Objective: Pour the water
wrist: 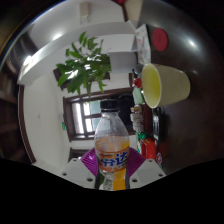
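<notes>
Gripper view, the only view. At lower centre of the frame the gripper [112, 172] holds a clear plastic bottle [111, 145] upright. Both fingers appear clenched on its lower body, with the purple pad of the left finger [90, 162] showing against the bottle's side. The contact on the right side is partly masked by a small red item [149, 150], which cannot be identified.

At right of centre, above and beyond the bottle, a yellow cup [164, 85] lies tipped with its mouth facing the camera. What supports it is not clear. A leafy green plant [84, 70] fills the upper left of centre. Pale wall or furniture surfaces sit behind it.

Condition of the bottle: transparent, with a purple and orange label band around the lower half and orange-tinted contents visible at the base. The liquid level above the label cannot be read. Whether a cap is fitted at the neck is unclear.

Assessment of the step in hand: the bottle seems to be in carriage toward the cup, with pouring not yet begun. Recommended practice is to keep the grip firm and low, bring the neck just over the cup's rim, then tilt slowly so that the stream stays inside the cup.
</notes>
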A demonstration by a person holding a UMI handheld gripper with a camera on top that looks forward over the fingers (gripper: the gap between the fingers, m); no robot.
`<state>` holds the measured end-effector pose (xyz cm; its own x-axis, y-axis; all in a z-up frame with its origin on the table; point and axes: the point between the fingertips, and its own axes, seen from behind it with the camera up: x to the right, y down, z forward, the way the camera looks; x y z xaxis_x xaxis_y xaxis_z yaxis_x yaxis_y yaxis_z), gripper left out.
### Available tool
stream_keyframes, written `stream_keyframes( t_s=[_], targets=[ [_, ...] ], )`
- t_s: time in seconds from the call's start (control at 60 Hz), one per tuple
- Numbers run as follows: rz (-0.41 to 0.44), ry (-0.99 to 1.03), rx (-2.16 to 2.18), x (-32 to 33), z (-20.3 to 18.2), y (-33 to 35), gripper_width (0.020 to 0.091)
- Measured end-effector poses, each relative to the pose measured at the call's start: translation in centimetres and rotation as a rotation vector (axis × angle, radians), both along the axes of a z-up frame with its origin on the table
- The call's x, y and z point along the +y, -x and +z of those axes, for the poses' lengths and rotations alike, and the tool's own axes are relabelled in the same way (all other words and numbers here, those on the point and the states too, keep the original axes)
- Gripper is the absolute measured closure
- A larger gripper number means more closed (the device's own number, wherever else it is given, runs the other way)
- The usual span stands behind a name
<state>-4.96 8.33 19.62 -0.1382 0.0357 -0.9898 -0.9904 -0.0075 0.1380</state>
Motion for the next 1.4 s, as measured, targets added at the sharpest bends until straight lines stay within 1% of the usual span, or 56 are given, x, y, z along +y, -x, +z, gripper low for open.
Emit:
stream_keyframes(
  t_s=[0.067,0.1,0.117,0.2,0.3,0.433,0.517,0.6,0.7,0.75,0.767,0.817,0.867,0.917,0.933,0.983,1.05,1.067,1.083,1.2,1.217,1.283,1.317,1.35,1.4],
  targets=[
    [-0.001,-0.001,0.087,1.0,-0.7,-0.7,0.0768],
    [-0.010,-0.007,0.129,1.3,-1.0,-1.3,0.0753],
    [-0.014,-0.006,0.151,0.7,-1.0,-1.4,0.0750],
    [-0.031,-0.020,0.277,1.9,-2.1,-2.6,0.0750],
    [-0.058,-0.066,0.411,1.7,-2.2,-3.8,0.0746],
    [-0.028,-0.042,0.410,2.8,-2.7,-3.1,0.0749],
    [-0.034,-0.048,0.389,2.5,-2.1,-3.0,0.0746],
    [-0.010,-0.030,0.254,2.2,-1.5,-2.0,0.0750],
    [0.042,0.020,-0.090,1.7,0.0,-0.5,0.0750],
    [0.057,0.042,-0.289,1.6,1.3,-0.5,0.0749],
    [0.049,0.033,-0.362,0.9,1.4,-0.5,0.0749],
    [0.048,0.046,-0.557,1.5,3.9,-1.2,0.0749],
    [0.030,0.046,-0.759,1.7,6.3,-2.4,0.0751],
    [-0.009,0.064,-0.950,1.6,8.5,-4.1,0.0750],
    [-0.037,0.058,-1.016,0.9,8.5,-4.8,0.0750],
    [-0.067,0.115,-1.191,1.2,10.3,-6.1,0.0753],
    [-0.136,0.196,-1.390,1.3,11.8,-9.4,0.0752],
    [-0.154,0.206,-1.437,1.4,11.4,-11.2,0.0752],
    [-0.171,0.233,-1.470,1.5,11.4,-11.0,0.0754],
    [-0.241,0.366,-1.612,1.4,10.4,-16.5,0.0753],
    [-0.246,0.378,-1.621,1.2,9.9,-19.0,0.0753],
    [-0.262,0.432,-1.625,1.0,8.6,-21.2,0.0751],
    [-0.263,0.463,-1.615,0.9,7.5,-22.5,0.0751],
    [-0.262,0.488,-1.613,1.5,5.4,-24.7,0.0752],
    [-0.260,0.528,-1.605,0.9,4.2,-26.3,0.0752]
  ],
)
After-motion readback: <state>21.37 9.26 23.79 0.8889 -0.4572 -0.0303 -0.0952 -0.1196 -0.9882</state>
